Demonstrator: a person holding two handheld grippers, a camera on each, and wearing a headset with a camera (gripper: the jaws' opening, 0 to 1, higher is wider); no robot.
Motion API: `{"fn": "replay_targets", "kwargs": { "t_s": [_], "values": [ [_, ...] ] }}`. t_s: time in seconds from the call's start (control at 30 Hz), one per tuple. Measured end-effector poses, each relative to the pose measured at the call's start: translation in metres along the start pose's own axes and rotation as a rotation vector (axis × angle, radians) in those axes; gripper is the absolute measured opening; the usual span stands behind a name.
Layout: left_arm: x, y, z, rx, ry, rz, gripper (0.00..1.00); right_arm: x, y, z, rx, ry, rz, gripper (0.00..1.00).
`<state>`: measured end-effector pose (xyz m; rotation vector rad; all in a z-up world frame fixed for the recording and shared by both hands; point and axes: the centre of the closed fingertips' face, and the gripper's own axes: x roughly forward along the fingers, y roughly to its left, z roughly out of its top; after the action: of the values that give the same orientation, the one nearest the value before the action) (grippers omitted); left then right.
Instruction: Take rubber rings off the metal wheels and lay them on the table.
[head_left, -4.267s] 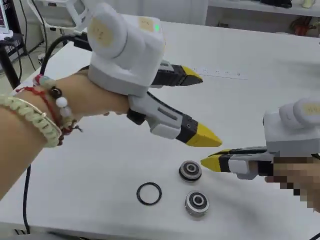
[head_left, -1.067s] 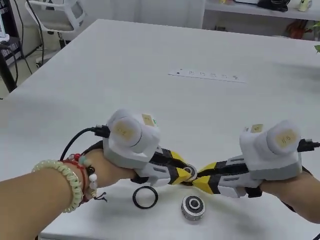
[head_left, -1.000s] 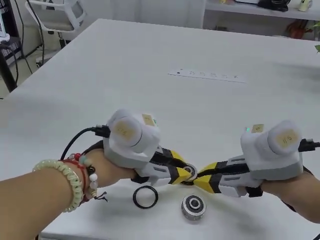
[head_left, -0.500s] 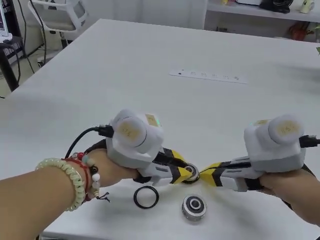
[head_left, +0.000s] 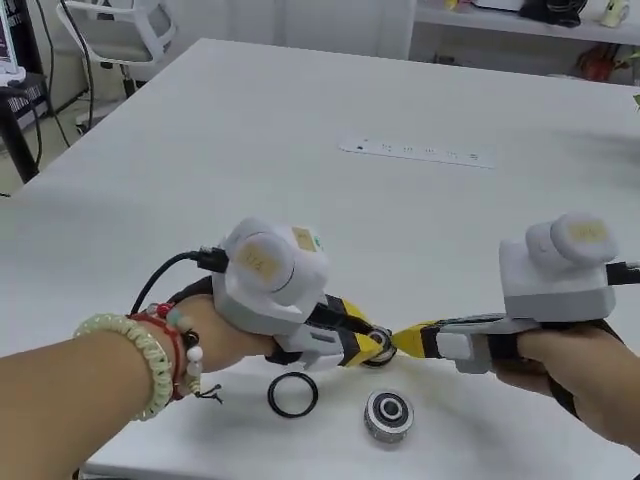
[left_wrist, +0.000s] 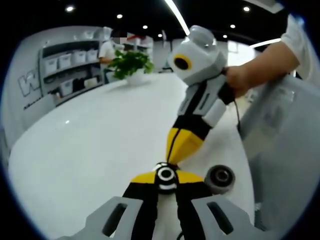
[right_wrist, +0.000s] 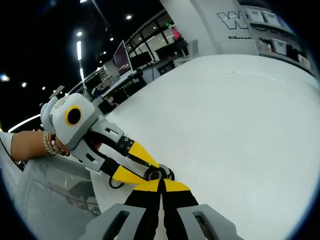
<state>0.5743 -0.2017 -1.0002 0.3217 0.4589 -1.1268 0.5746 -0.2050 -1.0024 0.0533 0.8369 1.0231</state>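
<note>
My left gripper (head_left: 374, 345) lies low over the table near its front edge, shut on a small metal wheel (head_left: 380, 346). In the left gripper view the wheel (left_wrist: 166, 173) sits clamped between the yellow tips. My right gripper (head_left: 403, 343) comes in from the right, its jaws closed, and its tips touch that wheel. In the right gripper view its tips (right_wrist: 161, 183) pinch the black rubber ring (right_wrist: 168, 174) that loops off the wheel (right_wrist: 153, 173). A loose rubber ring (head_left: 293, 394) lies flat on the table. A second wheel (head_left: 388, 413) stands beside it.
The white table (head_left: 300, 150) stretches far ahead, with a flat power strip (head_left: 415, 152) set in it. Its front edge runs just below the loose ring. Chairs and a dark stand are at the far left, shelves behind.
The right gripper has rolled in the hand and drawn slightly to the right, tips still at the wheel. The left gripper holds the wheel in the same spot.
</note>
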Motion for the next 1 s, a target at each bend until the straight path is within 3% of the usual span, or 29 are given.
{"fn": "replay_targets", "kwargs": {
  "t_s": [0.4, 0.5, 0.67, 0.87, 1.0],
  "values": [
    [0.0, 0.0, 0.0, 0.0, -0.008, 0.002, 0.13, 0.0, 0.01, 0.002, -0.029, -0.007, 0.022, 0.0],
    [0.001, -0.001, 0.0, -0.002, -0.01, 0.002, 0.13, 0.0, 0.018, 0.009, -0.034, -0.041, 0.058, 0.0],
    [0.002, -0.001, 0.002, -0.007, -0.016, 0.005, 0.13, 0.002, 0.014, 0.013, -0.069, -0.039, 0.014, 0.0],
    [0.002, -0.001, 0.002, -0.015, -0.026, 0.005, 0.13, 0.0, 0.001, 0.006, -0.031, -0.013, -0.032, 0.0],
    [0.002, -0.001, 0.002, -0.035, -0.027, 0.006, 0.14, -0.001, -0.001, 0.003, -0.012, -0.004, -0.027, 0.0]
  ]
}}
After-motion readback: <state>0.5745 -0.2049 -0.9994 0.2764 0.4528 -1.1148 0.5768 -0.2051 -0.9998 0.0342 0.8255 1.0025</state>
